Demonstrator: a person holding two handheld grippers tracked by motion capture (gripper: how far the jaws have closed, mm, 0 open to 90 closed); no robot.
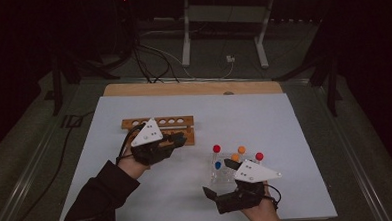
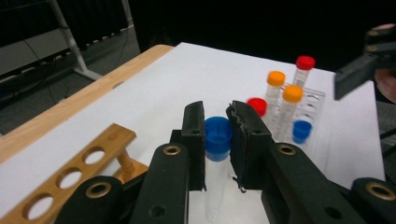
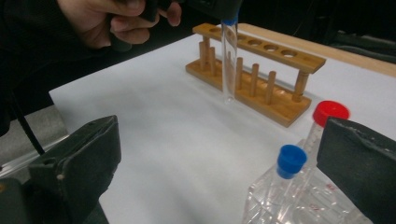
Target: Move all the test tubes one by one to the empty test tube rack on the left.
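My left gripper (image 2: 217,117) is shut on a clear tube with a blue cap (image 2: 218,136), gripping it just under the cap. In the high view the left gripper (image 1: 178,139) hangs by the right end of the wooden tube rack (image 1: 159,123). From the right gripper view, the held tube (image 3: 228,60) hangs upright in front of the wooden rack (image 3: 261,70), its tip above the table. My right gripper (image 1: 218,177) stands open beside the clear plastic rack (image 1: 222,175), nothing between its jaws. Red-capped (image 3: 330,113) and blue-capped (image 3: 290,161) tubes stand near its right jaw.
The clear rack (image 2: 314,100) holds two orange-capped tubes (image 2: 293,93), two red-capped ones (image 2: 305,62) and a blue-capped one (image 2: 302,130). The wooden rack's holes (image 2: 70,177) hold nothing. A white sheet (image 1: 137,193) covers the table; a metal stand (image 1: 185,36) is beyond the far edge.
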